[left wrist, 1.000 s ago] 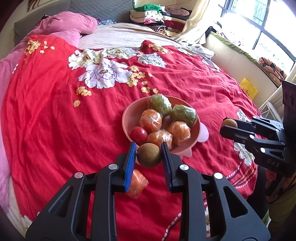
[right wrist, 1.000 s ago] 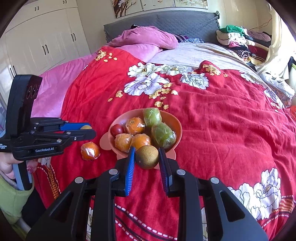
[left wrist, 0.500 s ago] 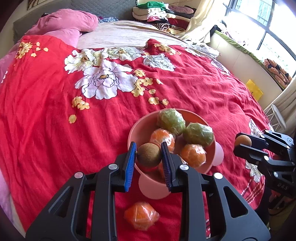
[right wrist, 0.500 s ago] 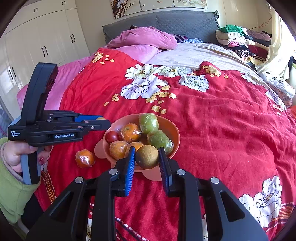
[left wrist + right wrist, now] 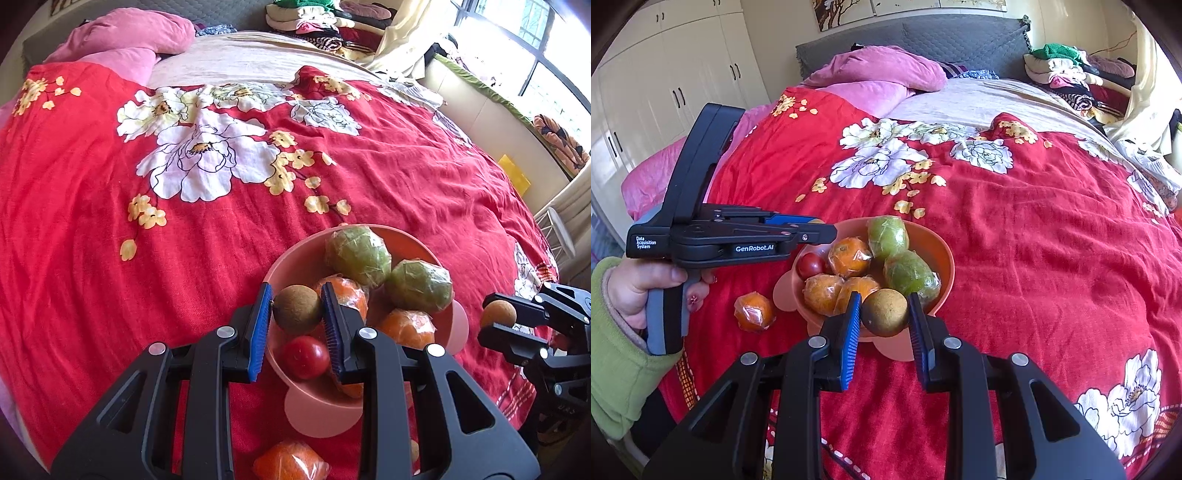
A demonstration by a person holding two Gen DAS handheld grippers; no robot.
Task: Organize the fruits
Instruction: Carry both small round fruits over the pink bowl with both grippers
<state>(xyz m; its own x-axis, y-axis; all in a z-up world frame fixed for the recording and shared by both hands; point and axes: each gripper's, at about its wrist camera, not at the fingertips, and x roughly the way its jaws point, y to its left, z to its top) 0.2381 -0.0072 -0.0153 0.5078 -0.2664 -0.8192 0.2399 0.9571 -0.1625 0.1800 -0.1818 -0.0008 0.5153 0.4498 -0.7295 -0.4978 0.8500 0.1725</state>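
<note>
Each brown fruit looks small, round and firm, with a dull rough skin that should give the blue ribbed pads good purchase; I judge them light and fairly stiff, best held across the widest part, as both are now, with only modest squeeze since a hard pinch could bruise them. The left tongs (image 5: 297, 317) are closed on one brown fruit (image 5: 297, 309), held over the near-left part of the pink bowl (image 5: 295, 254), above a small red fruit (image 5: 306, 356) that lies inside. The right tongs (image 5: 884, 321) are likewise clamped on a second brown fruit (image 5: 885, 312), which hangs at the bowl's near rim (image 5: 948, 254) in the right wrist view. The bowl sits on the bed's red flowered bedspread (image 5: 92, 229), a soft, yielding base, so it may tip or slide if pressed on one edge; letting a fruit go low and gently seems wise. Already in the bowl are two green fruits (image 5: 357, 255) wrapped in clear film and several wrapped orange fruits (image 5: 849, 257); the film looks glossy and probably slippery, and the heap is crowded, so a round fruit set on top could roll. One more wrapped orange fruit (image 5: 754, 311) lies loose on the bedspread just beside the bowl's left side, not yet gathered.
</note>
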